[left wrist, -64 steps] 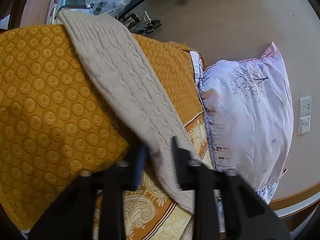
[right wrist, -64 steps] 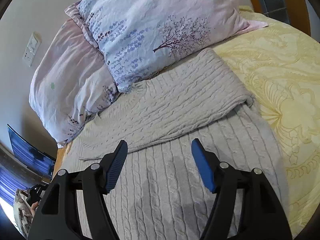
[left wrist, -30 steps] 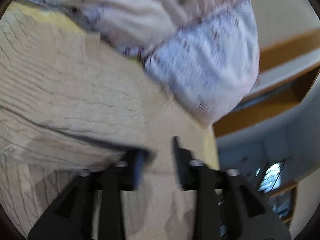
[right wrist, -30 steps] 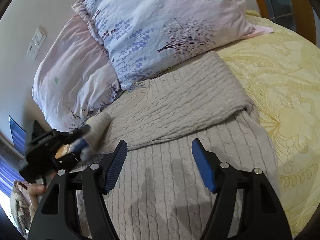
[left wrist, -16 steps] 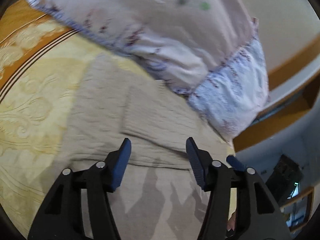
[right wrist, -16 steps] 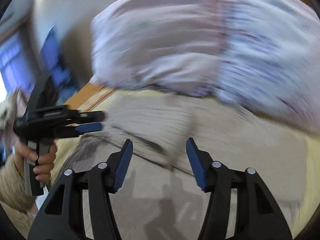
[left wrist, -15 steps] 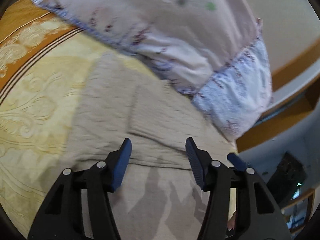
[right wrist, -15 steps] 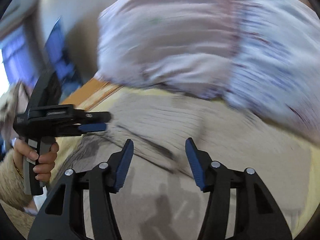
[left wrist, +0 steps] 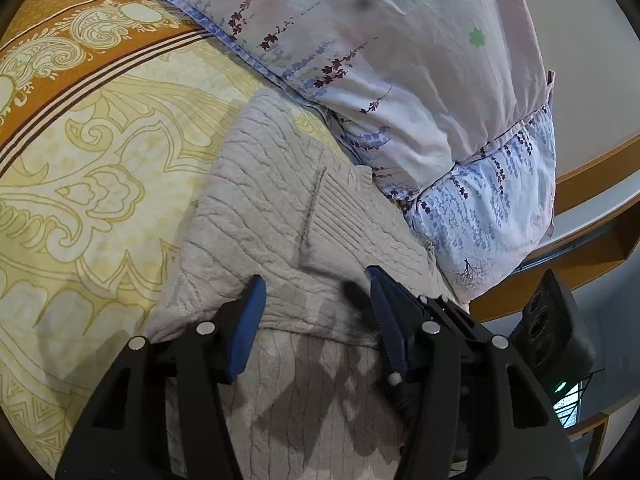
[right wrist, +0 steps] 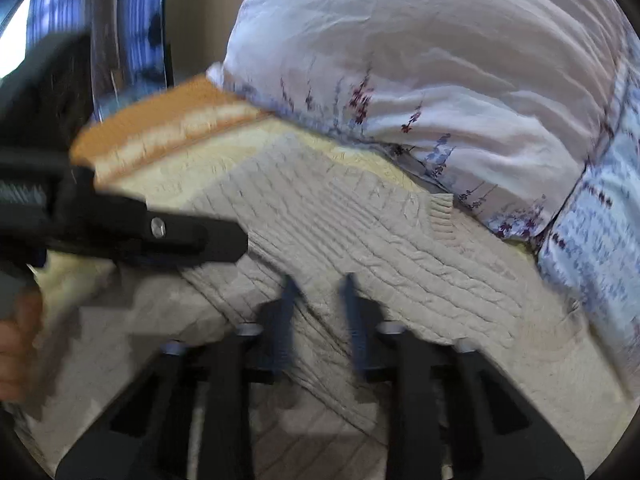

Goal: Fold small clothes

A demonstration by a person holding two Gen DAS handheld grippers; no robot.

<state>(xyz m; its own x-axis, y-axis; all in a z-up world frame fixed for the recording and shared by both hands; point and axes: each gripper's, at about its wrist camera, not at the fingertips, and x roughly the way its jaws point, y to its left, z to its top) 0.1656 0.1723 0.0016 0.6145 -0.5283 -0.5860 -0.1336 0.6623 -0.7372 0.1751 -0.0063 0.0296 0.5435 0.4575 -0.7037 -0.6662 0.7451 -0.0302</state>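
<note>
Your left tongs [left wrist: 316, 312] stand spread over the folded-over edge of the beige cable-knit sweater [left wrist: 280, 216], their blue pads clear of the knit and nothing pinched between them. Your right tongs [right wrist: 316, 308] appear blurred, with a narrow gap between their fingers over a fold of the sweater; they read as pressed together, and you cannot tell whether any knit is caught between them. The sweater lies flat on the yellow patterned bedspread [left wrist: 80, 184] near the head edge of the bed, its upper edge touching the two floral pillows [left wrist: 400, 80].
</note>
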